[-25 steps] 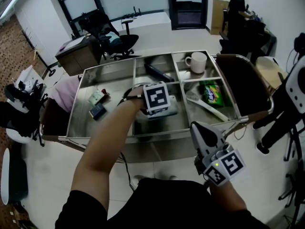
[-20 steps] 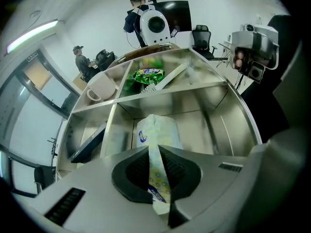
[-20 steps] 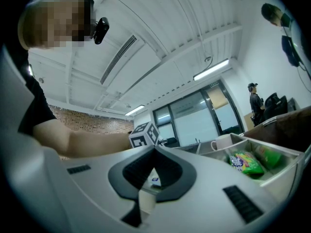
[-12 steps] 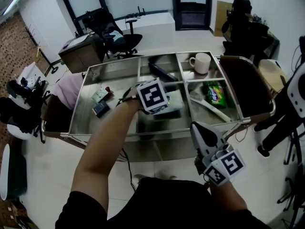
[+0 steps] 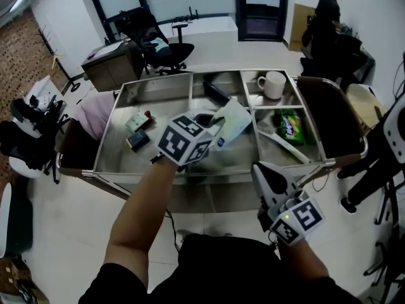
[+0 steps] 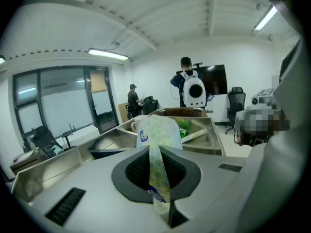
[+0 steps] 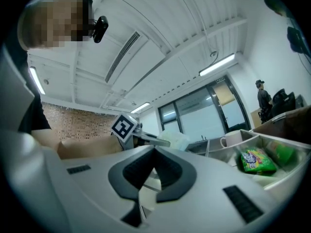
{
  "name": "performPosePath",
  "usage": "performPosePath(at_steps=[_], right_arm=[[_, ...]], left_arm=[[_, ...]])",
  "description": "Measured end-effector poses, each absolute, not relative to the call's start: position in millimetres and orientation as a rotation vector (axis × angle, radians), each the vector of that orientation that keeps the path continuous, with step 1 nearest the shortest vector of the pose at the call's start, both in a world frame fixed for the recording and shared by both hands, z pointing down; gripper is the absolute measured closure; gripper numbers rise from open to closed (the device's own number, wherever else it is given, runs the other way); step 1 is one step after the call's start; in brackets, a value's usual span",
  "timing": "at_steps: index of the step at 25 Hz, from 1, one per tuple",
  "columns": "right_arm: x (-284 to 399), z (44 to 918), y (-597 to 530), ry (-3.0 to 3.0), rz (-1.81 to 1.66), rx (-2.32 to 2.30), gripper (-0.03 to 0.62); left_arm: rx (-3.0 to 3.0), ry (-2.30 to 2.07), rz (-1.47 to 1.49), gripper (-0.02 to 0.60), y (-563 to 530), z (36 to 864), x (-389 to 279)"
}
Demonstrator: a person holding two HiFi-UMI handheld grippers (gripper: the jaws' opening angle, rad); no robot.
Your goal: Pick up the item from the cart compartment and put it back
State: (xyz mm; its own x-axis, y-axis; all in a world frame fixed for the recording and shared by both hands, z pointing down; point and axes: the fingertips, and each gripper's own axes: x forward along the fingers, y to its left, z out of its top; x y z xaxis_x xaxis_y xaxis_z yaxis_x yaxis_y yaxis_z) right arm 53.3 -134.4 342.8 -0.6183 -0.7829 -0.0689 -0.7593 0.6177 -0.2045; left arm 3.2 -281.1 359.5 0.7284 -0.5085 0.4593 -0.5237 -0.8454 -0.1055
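A pale green tissue packet [image 5: 232, 123] with a blue label hangs above the steel cart's [image 5: 190, 178] middle compartment. My left gripper [image 5: 212, 123] is shut on it, pinching the packet [image 6: 158, 130] edge-on between its pads, and the packet rises past the fingertips in the left gripper view. The left gripper [image 6: 156, 148] points over the cart towards the mug. My right gripper [image 5: 266, 171] hovers in front of the cart's near edge, shut with nothing in it. In the right gripper view the right gripper [image 7: 155, 153] points at the left gripper's marker cube and the packet [image 7: 173, 139].
A white mug [image 5: 273, 83] stands in the back right compartment. A green snack bag [image 5: 290, 124] and a white brush [image 5: 279, 142] lie in the right front one. A black item [image 5: 216, 94] lies at the back middle, small packets [image 5: 137, 130] at the left. Office chairs, desks and a person [image 5: 331, 14] are beyond.
My left gripper has risen out of the middle compartment with the tissue packet and swung toward me and left. The right gripper has stayed put.
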Motion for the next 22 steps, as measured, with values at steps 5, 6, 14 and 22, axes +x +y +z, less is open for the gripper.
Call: performPosePath(at_steps=[5, 6, 14, 22], right_arm=[[50, 344, -135, 2.703, -0.233, -1.281, 0.577], [50, 344, -135, 2.704, -0.231, -1.281, 0.577], [54, 346, -137, 2.68, -0.239, -1.296, 0.577], [53, 341, -138, 2.671, -0.232, -1.276, 0.577]], left_arm=[[2.926, -0.944, 0.541, 0.578, -264, 330, -10], [2.938, -0.975, 0.501, 0.578, -261, 324, -14], [2.892, -1.222, 0.022, 0.579, -219, 291, -45], [2.79, -1.3, -0.217, 0.578, -175, 297, -65]])
